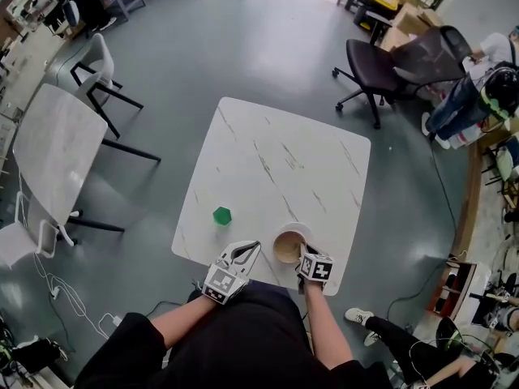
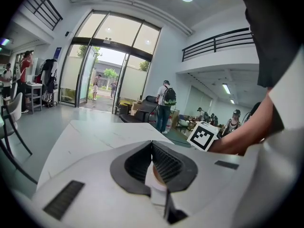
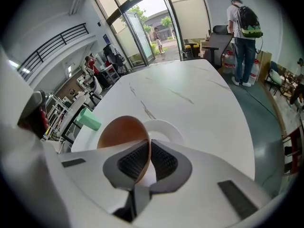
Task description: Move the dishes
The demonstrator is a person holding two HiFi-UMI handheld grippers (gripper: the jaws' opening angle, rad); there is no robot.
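A brown bowl point(image 1: 287, 247) sits tilted over a small white plate point(image 1: 298, 230) at the near edge of the white marble table point(image 1: 276, 160). My right gripper point(image 1: 304, 258) is shut on the bowl's near rim. In the right gripper view the bowl point(image 3: 121, 132) stands on edge between the pads, with the plate point(image 3: 167, 128) just behind it. My left gripper point(image 1: 247, 251) is shut and holds nothing, just left of the bowl at the table's edge. Its jaws point(image 2: 152, 151) meet in the left gripper view. A green cup point(image 1: 222, 215) stands to the left on the table, also in the right gripper view point(image 3: 87, 119).
A second marble table point(image 1: 57, 148) and white chairs point(image 1: 101, 79) stand to the left. A black office chair point(image 1: 381, 67) and a seated person point(image 1: 478, 87) are at the far right. Cables lie on the floor point(image 1: 61, 290).
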